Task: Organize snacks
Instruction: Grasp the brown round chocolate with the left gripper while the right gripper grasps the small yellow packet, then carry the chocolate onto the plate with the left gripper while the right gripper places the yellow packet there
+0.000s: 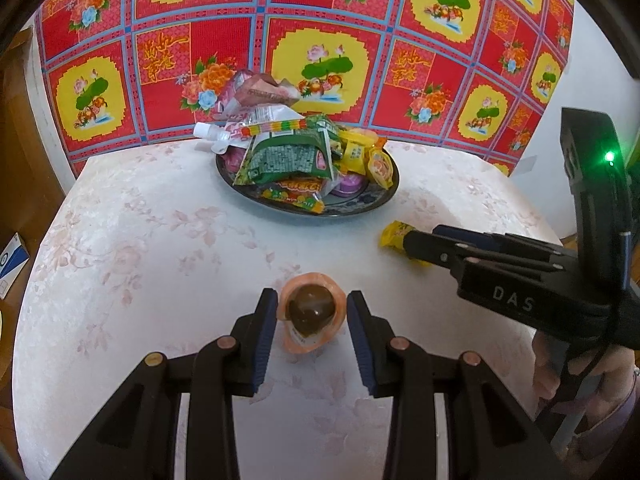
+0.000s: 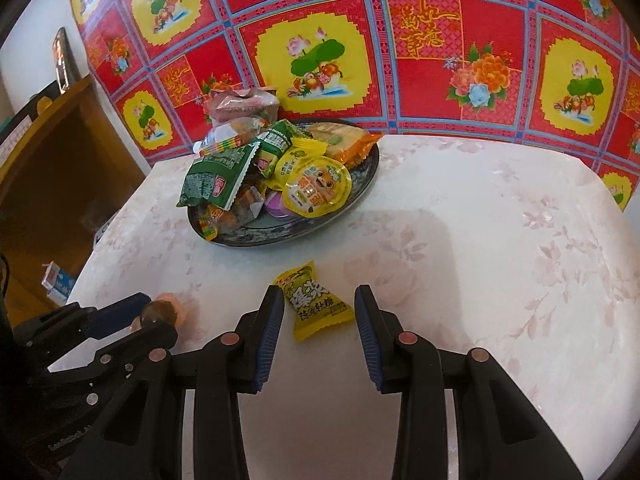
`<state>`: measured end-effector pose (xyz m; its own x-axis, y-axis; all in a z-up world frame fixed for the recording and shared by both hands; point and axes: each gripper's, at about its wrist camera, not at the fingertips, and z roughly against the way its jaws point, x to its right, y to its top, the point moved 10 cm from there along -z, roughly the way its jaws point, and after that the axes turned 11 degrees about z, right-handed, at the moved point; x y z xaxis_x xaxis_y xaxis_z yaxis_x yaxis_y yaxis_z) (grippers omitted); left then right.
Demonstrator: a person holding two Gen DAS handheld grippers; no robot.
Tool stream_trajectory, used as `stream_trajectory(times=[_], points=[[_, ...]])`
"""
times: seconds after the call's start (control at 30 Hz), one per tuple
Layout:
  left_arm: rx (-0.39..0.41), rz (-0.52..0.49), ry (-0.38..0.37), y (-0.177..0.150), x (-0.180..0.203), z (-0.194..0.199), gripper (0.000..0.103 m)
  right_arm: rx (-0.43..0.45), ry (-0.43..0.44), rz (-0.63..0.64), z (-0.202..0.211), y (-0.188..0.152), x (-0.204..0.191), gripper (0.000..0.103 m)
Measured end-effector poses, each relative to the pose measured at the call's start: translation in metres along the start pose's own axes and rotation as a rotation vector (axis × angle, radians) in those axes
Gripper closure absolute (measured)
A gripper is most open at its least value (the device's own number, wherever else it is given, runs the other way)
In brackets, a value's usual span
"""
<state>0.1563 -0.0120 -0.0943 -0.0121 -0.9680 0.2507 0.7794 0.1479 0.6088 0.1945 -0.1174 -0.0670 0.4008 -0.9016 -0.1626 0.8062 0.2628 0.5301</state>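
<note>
table [image 1: 160,240]: one, round-cornered, covered in a pale floral cloth; a red and yellow patterned sheet [image 1: 320,40] hangs behind it.

plate [image 1: 360,204]: one, dark, at the far middle of the table, heaped with mixed snacks. countable on top: one green packet [image 2: 216,180], one round jelly cup [image 2: 318,190] with a yellow-orange lid, one purple cup [image 2: 274,206] beneath it, one orange packet [image 2: 352,144] at the back, one pink bag [image 2: 244,106] at the top of the heap, one white spouted pouch [image 1: 212,134]. the rest overlap too much to count.

loose snacks on the cloth: two. one egg [image 1: 312,310], brown, in a clear orange-edged wrapper; one yellow candy [image 2: 316,304] in a printed packet, near the plate's front rim.

left gripper [image 1: 312,312]: jaws apart, one on each side of the egg, not touching it.

right gripper [image 2: 318,308]: jaws apart, straddling the yellow candy; the left finger is just beside the packet's edge, the right finger is clear of it.
</note>
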Motion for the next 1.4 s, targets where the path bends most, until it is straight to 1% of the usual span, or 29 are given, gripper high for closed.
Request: stream_trajectory(times=[0.27,0.33,0.47,0.87,0.97,1.03,1.23,1.4], points=[[0.003,0.003,0.009,0.003,0.0,-0.002,0.066,0.003,0.04,0.027,-0.007,0.002,-0.005,0.065],[0.003,0.006,0.008,0.005,0.0,-0.003,0.066,0.006,0.048,0.042,-0.007,0.001,-0.008,0.077],[0.014,0.002,0.004,0.013,0.005,-0.004,0.066,0.018,0.06,0.047,-0.005,0.002,-0.01,0.08],[0.061,-0.08,-0.015,0.048,0.045,-0.026,0.066,0.068,0.068,-0.024,0.02,-0.004,0.009,0.081],[0.073,-0.106,0.001,0.055,0.052,-0.036,0.066,0.079,0.076,-0.05,0.026,-0.005,0.015,0.081],[0.076,-0.119,0.021,0.058,0.053,-0.043,0.066,0.089,0.076,-0.057,0.03,-0.004,0.019,0.081],[0.077,-0.121,0.037,0.06,0.053,-0.058,0.065,0.114,0.074,-0.061,0.038,0.001,0.025,0.081],[0.085,-0.119,0.031,0.06,0.054,-0.063,0.064,0.109,0.075,-0.055,0.035,0.005,0.027,0.081]])
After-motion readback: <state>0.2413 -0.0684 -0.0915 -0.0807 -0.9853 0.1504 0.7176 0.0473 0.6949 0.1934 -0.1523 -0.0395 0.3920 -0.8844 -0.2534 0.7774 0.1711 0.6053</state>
